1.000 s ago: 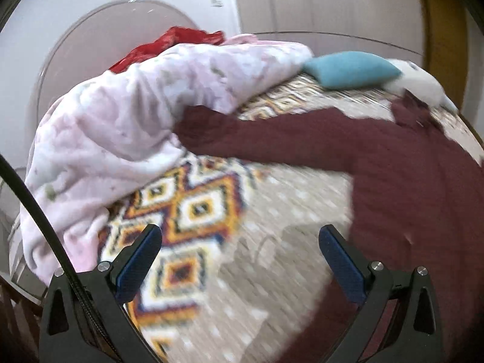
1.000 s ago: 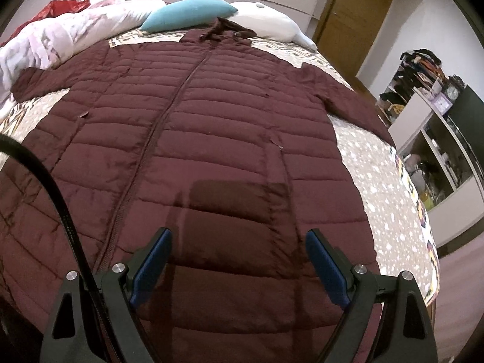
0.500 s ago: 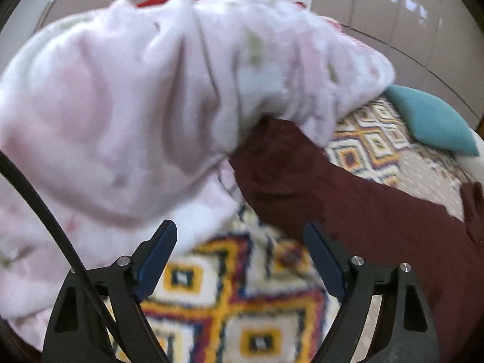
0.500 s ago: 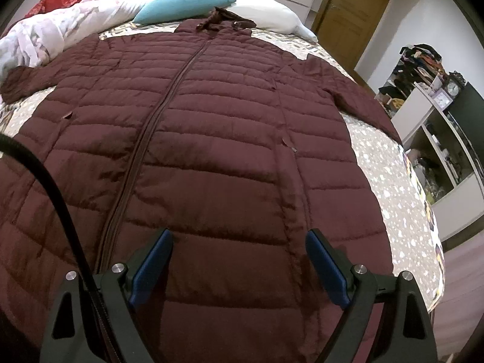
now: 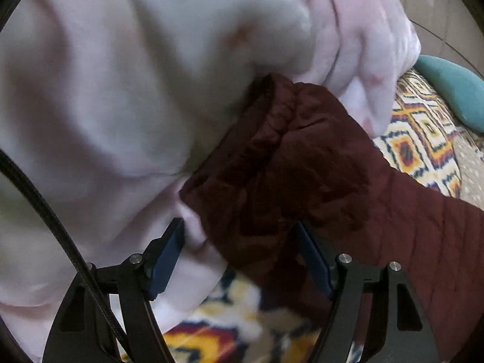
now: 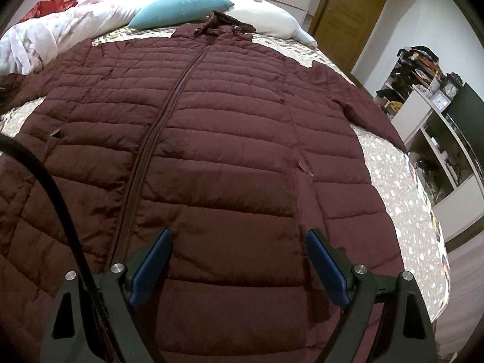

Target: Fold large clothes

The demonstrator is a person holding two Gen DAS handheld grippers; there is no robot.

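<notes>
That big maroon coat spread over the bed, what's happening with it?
A person holding a gripper in each hand is starting to fold the coat. The left gripper is open around the cuff of one sleeve, beside a pink blanket. The right gripper hangs open above the coat's lower front. No fold is made yet.
</notes>
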